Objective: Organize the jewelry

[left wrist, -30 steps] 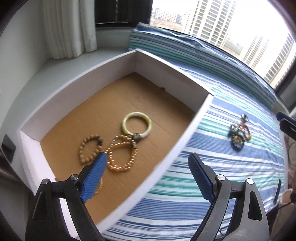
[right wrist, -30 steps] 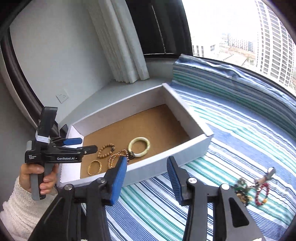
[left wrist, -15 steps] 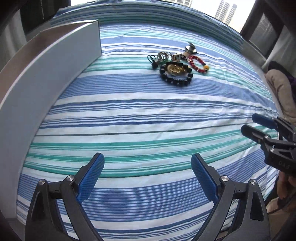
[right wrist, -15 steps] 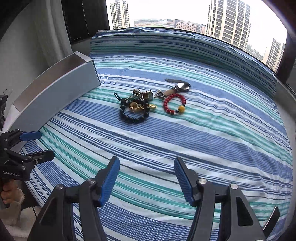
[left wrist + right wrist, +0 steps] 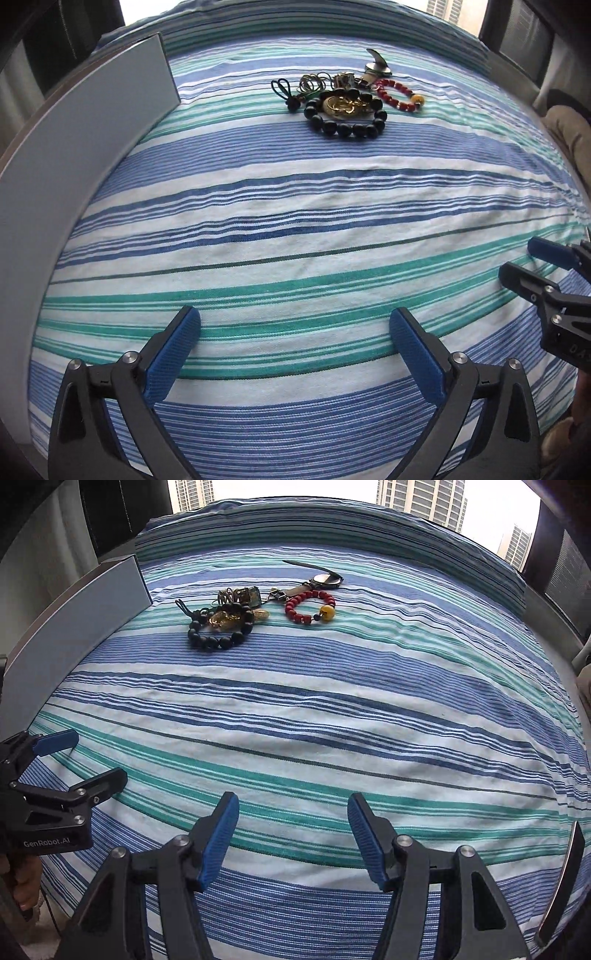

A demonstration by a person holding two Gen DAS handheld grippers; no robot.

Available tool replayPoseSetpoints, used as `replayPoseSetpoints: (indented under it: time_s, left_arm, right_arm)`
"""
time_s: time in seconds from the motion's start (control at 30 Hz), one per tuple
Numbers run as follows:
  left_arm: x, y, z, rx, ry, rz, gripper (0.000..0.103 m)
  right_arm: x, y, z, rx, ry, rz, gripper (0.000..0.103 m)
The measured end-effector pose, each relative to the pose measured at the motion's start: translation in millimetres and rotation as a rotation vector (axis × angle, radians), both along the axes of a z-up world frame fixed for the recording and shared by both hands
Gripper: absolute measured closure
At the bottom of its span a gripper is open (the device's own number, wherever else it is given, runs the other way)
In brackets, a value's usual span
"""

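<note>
Left wrist view: box [image 5: 85, 155] interior gone from sight, jewelry pile [image 5: 343, 103] ahead; I note left gripper [image 5: 295, 347] opening, right gripper [image 5: 291, 834] apart, both empty.

Both grippers have been swung away from the box [image 5: 85, 122] and lowered over the striped cloth [image 5: 295, 229]. The left gripper [image 5: 295, 350] is being opened wider, nothing between its jaws. The jewelry pile [image 5: 236, 616] is now faced.

Left gripper [image 5: 294, 334], angled steeply downward, jaws opening wide with nothing between them. Right gripper [image 5: 293, 819], likewise angled downward, jaws parted and empty. A hand [image 5: 22, 882] grips the left gripper's handle.
</note>
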State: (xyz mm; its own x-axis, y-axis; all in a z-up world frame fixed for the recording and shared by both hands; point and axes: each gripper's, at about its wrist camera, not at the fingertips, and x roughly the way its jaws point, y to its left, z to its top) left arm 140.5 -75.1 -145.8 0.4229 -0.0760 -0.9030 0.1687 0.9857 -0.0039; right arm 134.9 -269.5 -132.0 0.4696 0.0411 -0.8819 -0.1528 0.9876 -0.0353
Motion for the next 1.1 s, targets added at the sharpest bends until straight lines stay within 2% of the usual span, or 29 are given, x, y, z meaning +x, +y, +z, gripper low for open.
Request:
replayPoseSetpoints:
  time_s: [0.2,0.33,0.47,0.57,0.67,0.7,0.73,0.8,0.9,0.97,1.0,1.03,1.07,1.1]
  left_arm:
    - [-5.8,0.2,-0.5,-0.001,-0.022,0.000,0.000]
    - [6.3,-3.6,4.5,-0.006,0.072,-0.033,0.001]
    - [38.9,-7.8,38.2,-0.090,0.046,-0.083,0.001]
    - [80.3,-11.8,56.7,-0.182,0.058,-0.096,0.001]
    - [121.4,-20.0,54.4,-0.161,0.055,-0.063,0.003]
    - [131.3,-22.4,49.2,-0.148,0.062,-0.054,0.009]
    - [140.3,-25.7,42.8,-0.134,0.074,-0.046,0.020]
    - [150.8,-30.9,28.2,-0.120,0.102,-0.029,0.029]
    - [149.4,-38.7,10.7,-0.087,0.109,-0.028,0.030]
    - [141.3,-41.3,9.7,-0.048,0.051,-0.035,0.040]
    - [137.6,-41.5,9.5,-0.012,0.027,-0.037,0.063]
    - [132.8,-39.8,10.6,-0.013,0.018,-0.048,0.086]
    - [129.3,-34.9,11.1,-0.047,0.038,-0.052,0.093]
    - [125.1,-27.9,11.4,-0.086,0.065,-0.049,0.093]
  right_arm:
    - [-2.3,-1.0,-5.9,-0.004,-0.002,0.004,0.040]
    - [-4.3,-3.0,-5.4,0.009,-0.024,0.010,0.038]
    - [-6.1,-1.7,-4.7,0.008,-0.036,0.009,0.038]
    - [-5.5,-1.5,-4.6,0.011,-0.033,0.006,0.036]
    - [-6.2,-0.6,-4.6,0.012,-0.037,0.004,0.034]
    - [-6.3,-0.8,-4.4,0.014,-0.037,0.000,0.034]
    - [-6.0,-1.0,-4.3,0.015,-0.036,-0.002,0.034]
    - [-5.8,-1.0,-4.0,0.014,-0.033,-0.004,0.034]
    - [-5.8,-0.9,-3.8,0.014,-0.031,-0.005,0.034]
    - [-6.2,-1.4,-3.8,0.016,-0.031,-0.002,0.034]
    - [-6.4,-1.6,-3.9,0.016,-0.031,-0.002,0.034]
    - [-6.5,-1.6,-4.0,0.016,-0.031,-0.003,0.034]
    - [-6.6,-1.6,-3.9,0.016,-0.031,-0.003,0.034]
    - [-6.6,-1.6,-4.0,0.016,-0.031,-0.003,0.034]
